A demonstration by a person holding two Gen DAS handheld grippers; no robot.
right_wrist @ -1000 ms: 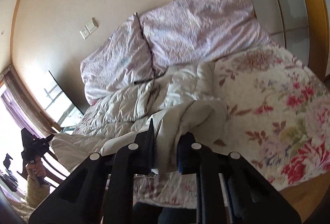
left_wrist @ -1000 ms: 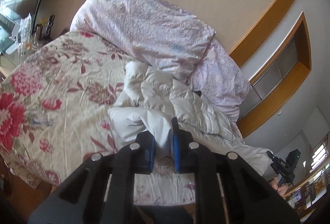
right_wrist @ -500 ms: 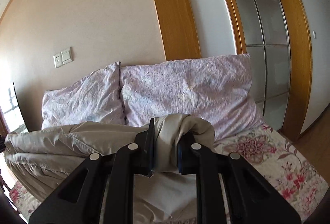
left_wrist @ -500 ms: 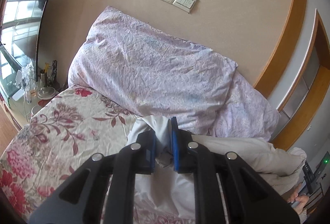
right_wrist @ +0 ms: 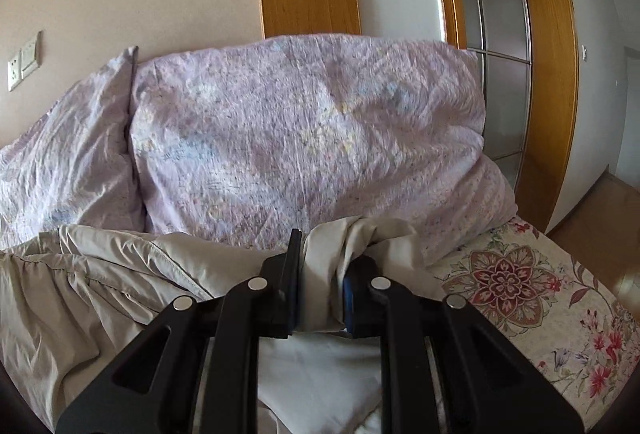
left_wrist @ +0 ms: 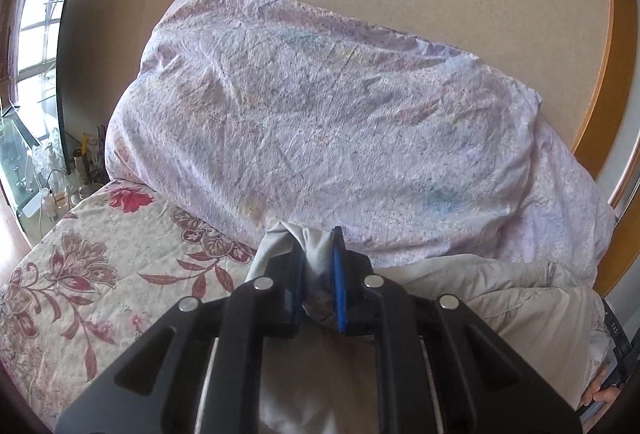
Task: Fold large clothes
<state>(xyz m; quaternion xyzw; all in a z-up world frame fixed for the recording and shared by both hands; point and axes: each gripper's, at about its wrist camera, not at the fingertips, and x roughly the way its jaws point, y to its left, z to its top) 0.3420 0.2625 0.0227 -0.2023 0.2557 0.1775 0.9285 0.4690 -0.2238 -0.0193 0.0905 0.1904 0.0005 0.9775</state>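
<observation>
A large cream padded jacket [left_wrist: 504, 294] is stretched between both grippers above a bed with a floral cover [left_wrist: 92, 274]. My left gripper [left_wrist: 318, 258] is shut on a bunched corner of the jacket, close to the lilac pillows. In the right wrist view the jacket [right_wrist: 100, 274] runs off to the left, and my right gripper [right_wrist: 324, 262] is shut on a thick fold of it just in front of the pillow. The part of the jacket below the grippers is hidden by their black bodies.
Two lilac pillows [left_wrist: 320, 114] [right_wrist: 304, 130] lean on the beige wall at the head of the bed. A bedside shelf with small bottles [left_wrist: 60, 174] stands left. A wooden-framed glass door [right_wrist: 500, 54] is right. A hand [left_wrist: 604, 394] shows at the lower right.
Both grippers have carried the jacket edge up the bed toward the pillows. The jacket, earlier spread and crumpled on the cover, is now lifted and stretched between them.
</observation>
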